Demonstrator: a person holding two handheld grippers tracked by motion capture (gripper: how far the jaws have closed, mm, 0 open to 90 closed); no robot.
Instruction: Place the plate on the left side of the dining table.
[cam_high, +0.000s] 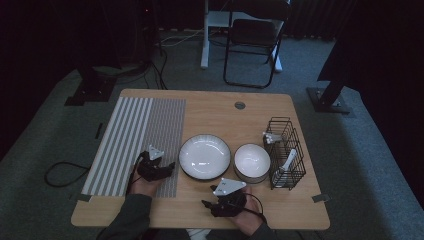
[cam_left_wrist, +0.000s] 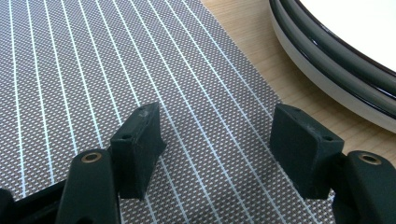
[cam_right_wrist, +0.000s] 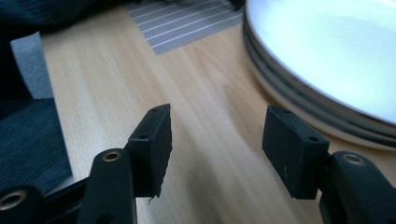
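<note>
With both my left gripper and right gripper gaping empty, I judge the stacked plates heavy, slick, breakable: grab 1 rim.

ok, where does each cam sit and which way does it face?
High view: above the person's side, looking forward and down at the table; forearms, both grippers.
Left gripper view: on the left gripper, over the striped placemat; open fingers.
Right gripper view: on the right gripper, over bare wood; open fingers.
Shared: the plate stack.
</note>
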